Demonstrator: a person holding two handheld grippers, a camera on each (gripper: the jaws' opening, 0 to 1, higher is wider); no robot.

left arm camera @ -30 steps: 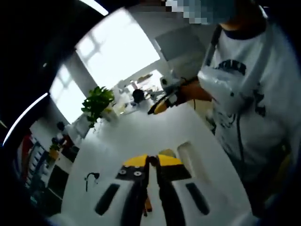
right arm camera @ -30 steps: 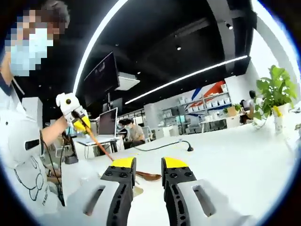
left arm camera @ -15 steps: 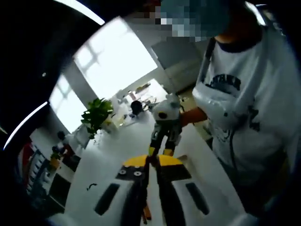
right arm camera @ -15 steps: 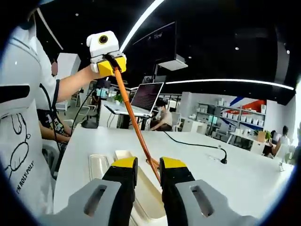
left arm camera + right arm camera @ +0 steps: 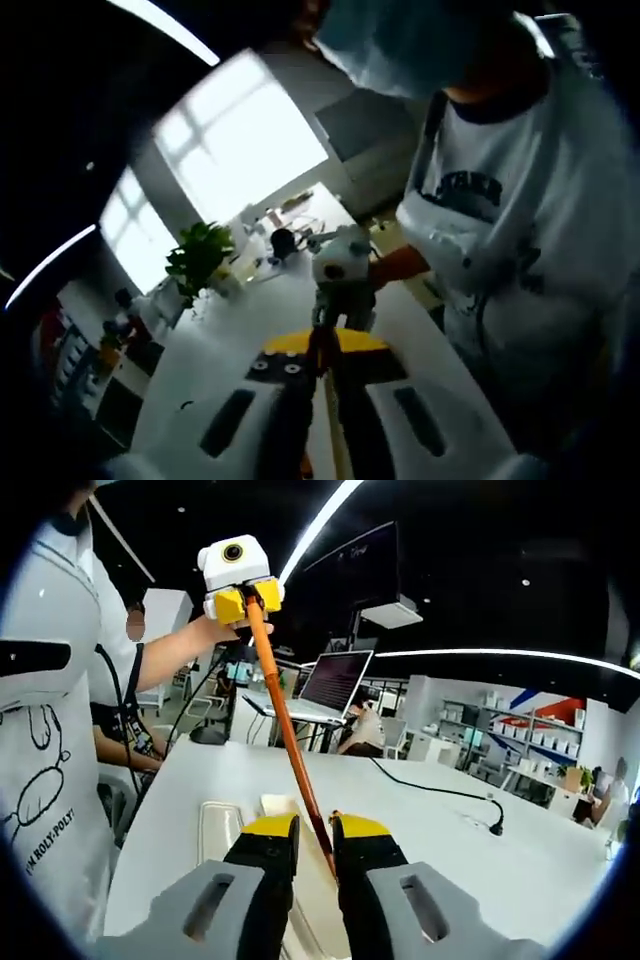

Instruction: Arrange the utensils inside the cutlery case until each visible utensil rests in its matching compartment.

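Observation:
A long wooden spoon (image 5: 285,730) with an orange-brown handle hangs in the air between my two grippers. In the right gripper view my left gripper (image 5: 243,598) is high up, shut on the handle's far end. My right gripper (image 5: 316,830) has its yellow-tipped jaws drawn in on the spoon's lower end. Just under them the cream cutlery case (image 5: 215,825) lies on the white table (image 5: 430,830). In the left gripper view my left gripper (image 5: 322,345) is shut on the handle, and the right gripper (image 5: 340,318) faces it close ahead.
The person's torso in a white printed shirt (image 5: 500,250) stands close on the right of the left gripper view. An open laptop (image 5: 335,685) sits on a far desk. A black cable (image 5: 430,790) lies across the table. A potted plant (image 5: 198,255) stands far left.
The right gripper swung to the left gripper and its jaws narrowed around the spoon's lower end. The left gripper lifted the handle end higher. Both views shifted with the hands.

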